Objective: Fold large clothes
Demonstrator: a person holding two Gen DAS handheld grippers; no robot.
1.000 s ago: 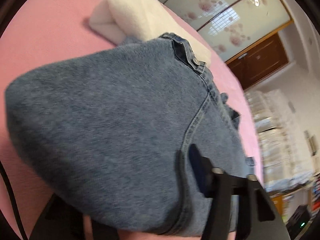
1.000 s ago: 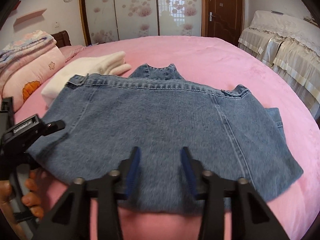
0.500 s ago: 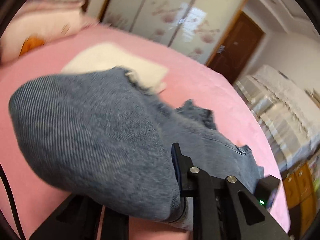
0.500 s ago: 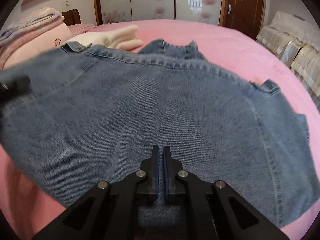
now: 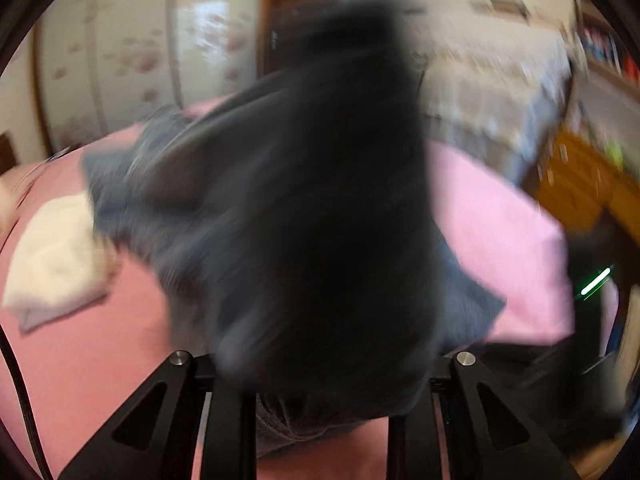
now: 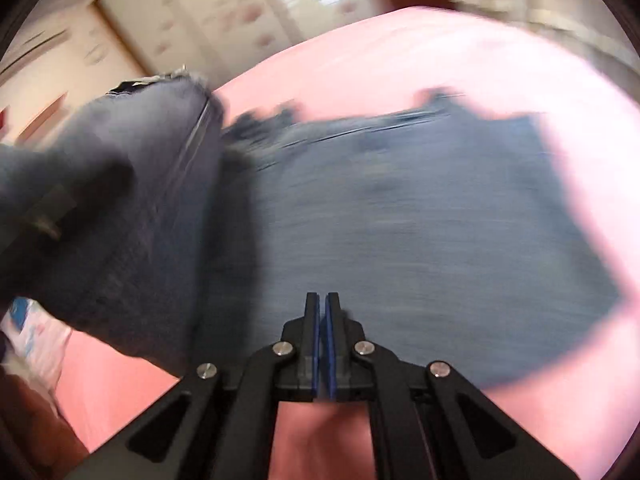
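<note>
- Denim jacket (image 6: 420,216) is spread over the pink bed (image 6: 420,60), with its left part lifted off the cover and raised in a dark, blurred fold (image 6: 132,200).
- In the left wrist view the raised denim (image 5: 320,220) fills the middle of the picture and hangs over the front of the left hand-held gripper (image 5: 320,376).
- The fingertips of the left hand-held gripper are hidden by the cloth; its jaws are seen to be opening slightly, with denim bunched between them, and a firm clamp cannot be told.
- The right hand-held gripper (image 6: 322,320) is seen with its blue pads (image 6: 330,344) pressed together at the jacket's near hem; whether cloth is pinched cannot be told.
- A folded white cloth (image 5: 56,256) is seen on the bed, beside the jacket.
</note>
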